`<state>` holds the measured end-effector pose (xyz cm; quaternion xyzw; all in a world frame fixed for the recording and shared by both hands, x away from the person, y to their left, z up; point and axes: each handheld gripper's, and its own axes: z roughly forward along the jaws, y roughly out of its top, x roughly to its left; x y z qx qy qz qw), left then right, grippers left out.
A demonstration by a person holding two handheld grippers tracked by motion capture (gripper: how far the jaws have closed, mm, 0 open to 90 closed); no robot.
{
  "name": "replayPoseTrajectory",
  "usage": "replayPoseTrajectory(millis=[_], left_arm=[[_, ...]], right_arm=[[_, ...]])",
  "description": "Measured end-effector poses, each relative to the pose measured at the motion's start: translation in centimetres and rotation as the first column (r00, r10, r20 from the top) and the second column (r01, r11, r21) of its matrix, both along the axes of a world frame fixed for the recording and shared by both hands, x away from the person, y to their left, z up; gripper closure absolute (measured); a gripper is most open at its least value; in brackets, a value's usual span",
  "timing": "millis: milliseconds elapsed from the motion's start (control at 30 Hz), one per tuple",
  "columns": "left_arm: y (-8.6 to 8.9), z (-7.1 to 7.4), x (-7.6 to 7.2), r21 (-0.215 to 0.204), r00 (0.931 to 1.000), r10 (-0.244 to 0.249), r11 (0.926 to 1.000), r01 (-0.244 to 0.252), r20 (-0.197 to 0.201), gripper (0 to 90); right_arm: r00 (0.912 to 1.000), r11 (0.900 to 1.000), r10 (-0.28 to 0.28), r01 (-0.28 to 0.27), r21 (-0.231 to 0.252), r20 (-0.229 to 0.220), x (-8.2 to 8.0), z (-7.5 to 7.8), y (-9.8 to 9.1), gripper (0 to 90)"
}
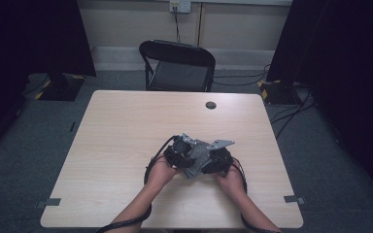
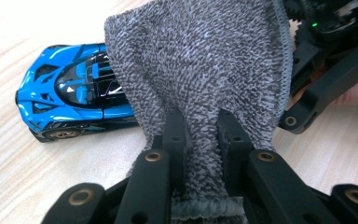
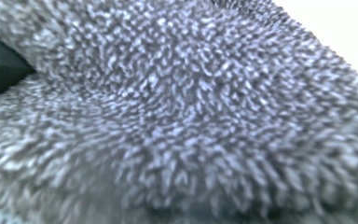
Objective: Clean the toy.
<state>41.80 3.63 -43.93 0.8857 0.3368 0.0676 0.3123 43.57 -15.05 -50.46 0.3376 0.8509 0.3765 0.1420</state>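
Note:
A grey terry cloth point(image 2: 200, 60) hangs bunched between the jaws of my left gripper point(image 2: 200, 123), which is shut on its lower part. Under and behind the cloth, a blue toy sports car point(image 2: 72, 91) sits on the wood, its rear half covered. In the high view both grippers meet at the table's middle front: the left gripper point(image 1: 187, 156) and the right gripper point(image 1: 209, 162) hold the cloth point(image 1: 197, 158) between them. The right gripper view is pressed close against the cloth point(image 3: 191, 116), so its jaws are hidden. Its black linkage point(image 2: 328, 60) shows beside the cloth.
The light wooden table point(image 1: 126, 126) has a round cable hole point(image 1: 211, 105) near its far edge. A black folding chair point(image 1: 177, 65) stands behind it. Dark stands and cables flank the table on the floor.

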Motion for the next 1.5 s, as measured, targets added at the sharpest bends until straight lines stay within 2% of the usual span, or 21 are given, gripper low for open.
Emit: replayPoseTrajectory(millis=[600, 1200, 1500], left_arm=[[-0.2, -0.1, 0.6, 0.046, 1.0, 0.002, 0.9989, -0.003, 0.007, 76.7], [1.3, -0.1, 2.2, 0.06, 0.9979, 0.065, 0.9961, -0.065, 0.002, 76.7], [2.3, 0.0, 3.1, 0.063, 0.9944, 0.106, 0.9924, -0.106, 0.005, 76.7]], right_arm=[[1.0, 1.0, 0.0, 0.0, 0.0, 0.0, 0.0, 0.0, 0.0, 21.7], [1.0, 1.0, 0.007, -0.007, 0.002, 0.0, -0.1, 0.0, 0.0, 23.8], [1.0, 1.0, 0.008, -0.008, 0.003, 0.0, -0.1, 0.0, 0.0, 24.5]])
